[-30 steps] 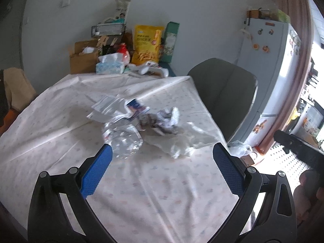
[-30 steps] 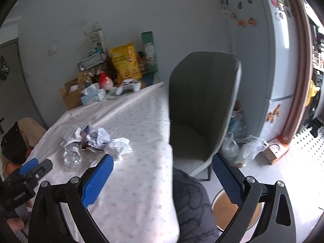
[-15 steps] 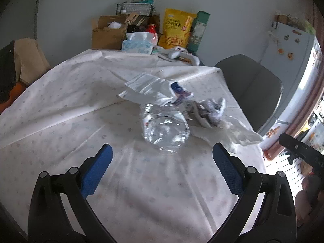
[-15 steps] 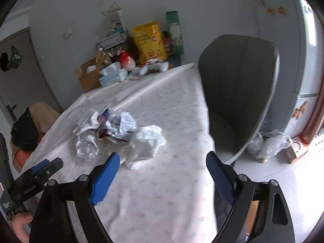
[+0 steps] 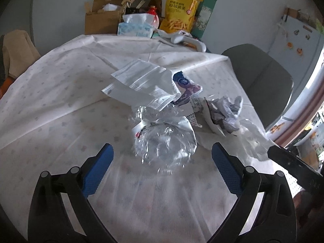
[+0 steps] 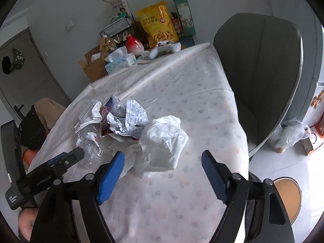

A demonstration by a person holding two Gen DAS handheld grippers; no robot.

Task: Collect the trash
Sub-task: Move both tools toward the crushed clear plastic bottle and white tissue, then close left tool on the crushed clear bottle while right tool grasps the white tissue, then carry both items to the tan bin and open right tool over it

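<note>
Directly ahead of both grippers, a small heap of trash lies in the middle of a counter (image 5: pixel 60 93) covered with a pale, faintly dotted cloth. The left gripper (image 5: pixel 162 151) hovers just short of a crushed clear plastic bottle (image 5: pixel 166 139), its blue-padded jaws spread wide and released, with nothing between them. Behind the bottle lies a flat clear plastic bag (image 5: pixel 141 83), partly covering a blue and purple wrapper (image 5: pixel 185 90). To the right of these sits crumpled printed paper (image 5: pixel 224 113).

The right gripper (image 6: pixel 162 162) hangs close over a crumpled white tissue (image 6: pixel 164 143) at the near end of the heap. Its jaws have just been closing but stand apart on either side of the tissue, not pressing on it. In this view the crumpled paper lies just behind the tissue, touching it, and the bottle lies to the left, near the tip of the left gripper.

At the far end of the counter stand a tissue box (image 5: pixel 134 28), a cardboard box (image 5: pixel 101 19) and a yellow snack bag (image 5: pixel 180 12). A grey chair (image 6: pixel 261 77) stands beside the counter's right edge.
</note>
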